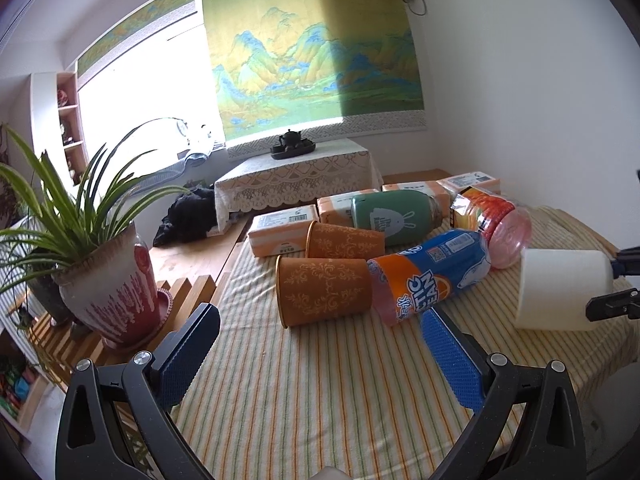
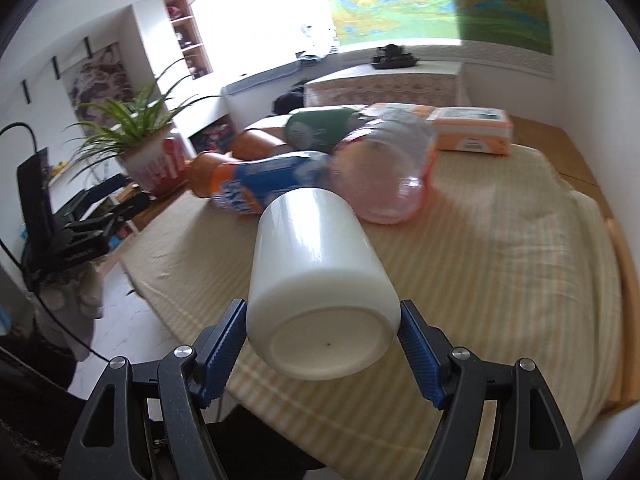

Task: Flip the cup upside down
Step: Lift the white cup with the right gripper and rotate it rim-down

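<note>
White cup (image 2: 320, 276) sits clamped in our right gripper (image 2: 322, 342), blue pads (image 2: 222, 350) pressed on both sides near its base. The flat bottom faces the right wrist camera; the cup lies roughly horizontal, mouth pointing away toward the clutter. In the left wrist view we see the same cup (image 1: 564, 288) at the right edge, on its side, low over the striped cloth (image 1: 320, 380); we cannot tell whether it touches the cloth.

Our left gripper (image 1: 316, 356) is spread wide, nothing between its fingers, hovering over the near part of the cloth.

Behind the cup: a blue-orange bottle (image 1: 432, 276) and a pink bottle (image 1: 500, 224), both lying down. Two orange paper cups (image 1: 324, 292) lie on their sides left of them, a green bottle (image 1: 396, 214) behind. Orange-white boxes (image 1: 280, 232) line the far edge. A potted plant (image 1: 108, 280) stands off to the left.
</note>
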Demonstrator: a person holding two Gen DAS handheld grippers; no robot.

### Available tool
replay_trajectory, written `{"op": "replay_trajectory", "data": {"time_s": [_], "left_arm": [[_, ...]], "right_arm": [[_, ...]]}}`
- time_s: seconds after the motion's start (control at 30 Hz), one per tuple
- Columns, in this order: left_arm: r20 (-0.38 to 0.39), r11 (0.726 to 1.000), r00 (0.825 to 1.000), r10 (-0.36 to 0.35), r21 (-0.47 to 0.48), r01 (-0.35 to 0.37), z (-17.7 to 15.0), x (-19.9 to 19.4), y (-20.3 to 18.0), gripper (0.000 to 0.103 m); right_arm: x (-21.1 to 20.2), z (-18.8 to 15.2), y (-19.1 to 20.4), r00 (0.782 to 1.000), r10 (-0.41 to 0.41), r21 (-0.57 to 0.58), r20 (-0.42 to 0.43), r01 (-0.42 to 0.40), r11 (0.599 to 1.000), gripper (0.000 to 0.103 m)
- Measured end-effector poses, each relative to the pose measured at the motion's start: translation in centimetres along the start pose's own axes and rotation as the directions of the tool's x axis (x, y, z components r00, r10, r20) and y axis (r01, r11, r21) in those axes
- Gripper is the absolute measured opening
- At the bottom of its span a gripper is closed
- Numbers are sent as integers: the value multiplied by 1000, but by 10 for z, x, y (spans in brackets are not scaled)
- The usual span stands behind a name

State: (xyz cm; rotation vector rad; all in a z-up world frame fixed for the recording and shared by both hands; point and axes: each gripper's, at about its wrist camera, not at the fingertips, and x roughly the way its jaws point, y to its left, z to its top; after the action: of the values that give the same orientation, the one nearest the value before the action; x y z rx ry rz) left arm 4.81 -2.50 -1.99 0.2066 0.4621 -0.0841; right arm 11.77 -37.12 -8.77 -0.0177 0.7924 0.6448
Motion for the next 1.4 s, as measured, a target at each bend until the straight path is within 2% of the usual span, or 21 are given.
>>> {"op": "replay_trajectory", "data": {"time_s": [0.1,0.27,0.37,0.47,0.63,0.77,0.9,1.0,1.1,1.23,1.3,1.4], "left_arm": [[-5,997,999,-41,61,41,4,-1,-5,102],[0,969,993,-116,219,113,15,-6,-21,102],[-2,934,985,-173,317,165,21,-9,-37,102],[-26,886,970,-243,401,233,26,-10,-56,102],[-51,806,950,-308,516,289,29,-8,-93,102],[-92,773,935,-343,537,337,36,0,-110,102],[-108,745,929,-353,568,349,46,8,-121,102],[-135,707,921,-366,603,369,51,12,-129,102],[-154,641,914,-376,669,377,54,17,-141,102],[-174,531,906,-385,762,372,61,19,-163,102],[-189,464,899,-394,804,372,62,19,-176,102],[-228,341,889,-397,863,373,59,24,-199,102]], "right_arm": [[14,8,9,999,33,-38,-23,-34,999,71],[25,14,10,999,-20,-54,-40,18,998,73],[23,15,9,998,-57,-49,-18,57,997,77],[14,12,5,996,-86,-29,10,86,996,78],[-7,2,5,990,-121,-1,65,121,993,78],[-21,-6,6,979,-177,31,101,174,984,78],[-34,-13,9,952,-277,51,129,272,961,78],[-43,-18,11,943,-303,63,142,297,953,78],[-49,-22,12,937,-317,63,148,311,948,78],[-58,-29,10,931,-331,93,156,320,943,78],[-64,-34,7,928,-335,116,162,319,941,78],[-75,-43,1,923,-346,158,166,321,934,78]]}}
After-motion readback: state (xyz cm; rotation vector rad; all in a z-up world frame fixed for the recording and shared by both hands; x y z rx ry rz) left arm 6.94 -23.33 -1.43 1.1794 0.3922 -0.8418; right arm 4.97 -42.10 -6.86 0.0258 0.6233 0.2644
